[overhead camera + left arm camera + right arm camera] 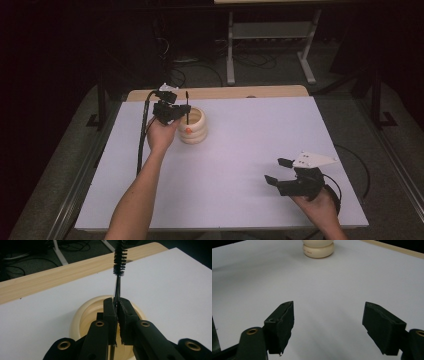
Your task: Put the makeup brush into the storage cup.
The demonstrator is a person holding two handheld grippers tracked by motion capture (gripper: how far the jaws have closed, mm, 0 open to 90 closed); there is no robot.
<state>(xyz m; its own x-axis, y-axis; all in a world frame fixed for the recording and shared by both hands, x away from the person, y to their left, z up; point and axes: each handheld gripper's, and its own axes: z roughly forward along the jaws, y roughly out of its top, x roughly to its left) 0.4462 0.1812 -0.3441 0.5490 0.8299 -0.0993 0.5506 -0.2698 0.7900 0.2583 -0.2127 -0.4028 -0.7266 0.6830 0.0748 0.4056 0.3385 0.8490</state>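
Closest to the camera in the high view, the right gripper (276, 170) sits near the bottom right corner of the white table (250, 150), held in the person's right hand (320, 202), with its grey three-cornered plate (312, 159) on top. Its jaws are spread wide apart with nothing between them, and the right gripper view backs that up: just bare tabletop showing through the gap, with the cream pot (318, 248) well off in the distance. Further back on the left side, the left hand (161, 135) holds the left gripper (181, 113) right at the near-left edge of that pot (194, 126), which is a ribbed, ring-stacked looking thing with a small orange mark on its front. The left gripper is clamped tight on the thin stem of a small black brush (119, 262), and the left gripper view shows it standing roughly upright, bristle end up, above the pot's open mouth (85, 315). Behind the white top runs a wooden table edge (225, 92), then dark floor with cables and a metal stand (270, 35).
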